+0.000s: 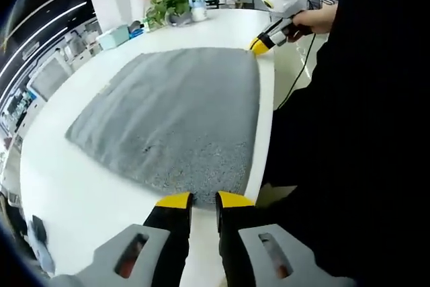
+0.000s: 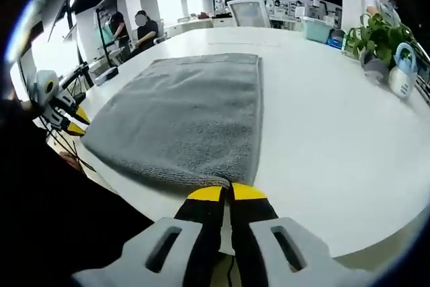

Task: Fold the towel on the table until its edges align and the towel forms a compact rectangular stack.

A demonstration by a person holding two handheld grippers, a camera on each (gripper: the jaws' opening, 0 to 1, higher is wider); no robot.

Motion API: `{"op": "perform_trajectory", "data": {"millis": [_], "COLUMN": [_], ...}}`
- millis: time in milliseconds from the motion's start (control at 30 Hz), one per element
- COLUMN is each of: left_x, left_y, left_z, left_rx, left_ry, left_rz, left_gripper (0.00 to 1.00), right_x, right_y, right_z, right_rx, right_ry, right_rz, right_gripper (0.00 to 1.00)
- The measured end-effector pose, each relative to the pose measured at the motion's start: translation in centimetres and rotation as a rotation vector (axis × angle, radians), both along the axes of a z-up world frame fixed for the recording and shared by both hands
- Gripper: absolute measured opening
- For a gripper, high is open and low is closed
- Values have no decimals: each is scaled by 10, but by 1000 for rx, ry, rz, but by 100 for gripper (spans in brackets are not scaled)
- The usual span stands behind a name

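Because the towel (image 1: 176,119) lies spread flat along the near edge of the table (image 1: 87,199), you have one gripper at each near corner, which reads as the set-up for lifting that edge and carrying it over to the far one.

Left gripper (image 1: 203,199): its jaws stand slightly apart at the towel's near corner, tips just at the hem; no cloth visibly pinched between them. In the right gripper view the same tool shows at the towel's left corner.

Right gripper (image 2: 226,192): jaws nearly together, a thin gap only, tips touching the corner of the hem. You may have cloth between them, but I cannot tell from this angle.

Judgement: both corners need a sure hold before any lift, or the fold will go skew.

Surface: white, smooth, broad, with rounded edge; towel grey, short pile, no fold in it yet.

Room: open office, strip lights overhead. A potted plant (image 2: 377,31) and a small white-and-blue kettle-like object (image 2: 402,72) stand well apart from the towel, at the table's far side. People stand beyond the table.
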State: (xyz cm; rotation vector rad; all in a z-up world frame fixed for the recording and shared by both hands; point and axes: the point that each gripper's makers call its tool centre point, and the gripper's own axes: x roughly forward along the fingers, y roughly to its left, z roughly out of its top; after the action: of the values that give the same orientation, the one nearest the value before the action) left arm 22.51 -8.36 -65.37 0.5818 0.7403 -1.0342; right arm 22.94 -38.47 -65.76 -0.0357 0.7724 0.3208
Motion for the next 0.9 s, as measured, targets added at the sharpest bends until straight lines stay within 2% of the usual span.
{"op": "perform_trajectory", "data": {"millis": [100,167,267,300,467,500,567,633,800,900], "left_x": [0,2,4,5,3,4,6,9,7,7], "left_y": [0,0,-3,-2,-3,-2,-3,-2,-3,-2], "left_z": [-1,-1,-2,-2,-2,-2,-2,-2,-2,-1], "left_rx": [-15,-18,-98,-108,-83,-89,-164,-208,-180,-195], "left_ry": [27,31,103,115,82,96,180,224,188,196], "left_rz": [41,58,161,171,154,176,258,295,277,302], "left_gripper": [12,7,3,3,2,2,2,2,2,1], "right_x": [0,0,0,0,0,0,0,0,1,0], "right_y": [0,1,0,0,-1,-1,-1,-1,-1,-1], "right_z": [0,0,0,0,0,-1,0,0,-1,-1], "right_rx": [2,11,24,27,29,29,31,39,43,44], "right_ry": [6,11,14,14,12,11,10,15,39,35], "right_rz": [2,-2,-4,-8,-19,-19,-16,-11,1,-1], "right_gripper": [0,0,0,0,0,0,0,0,0,0]}}
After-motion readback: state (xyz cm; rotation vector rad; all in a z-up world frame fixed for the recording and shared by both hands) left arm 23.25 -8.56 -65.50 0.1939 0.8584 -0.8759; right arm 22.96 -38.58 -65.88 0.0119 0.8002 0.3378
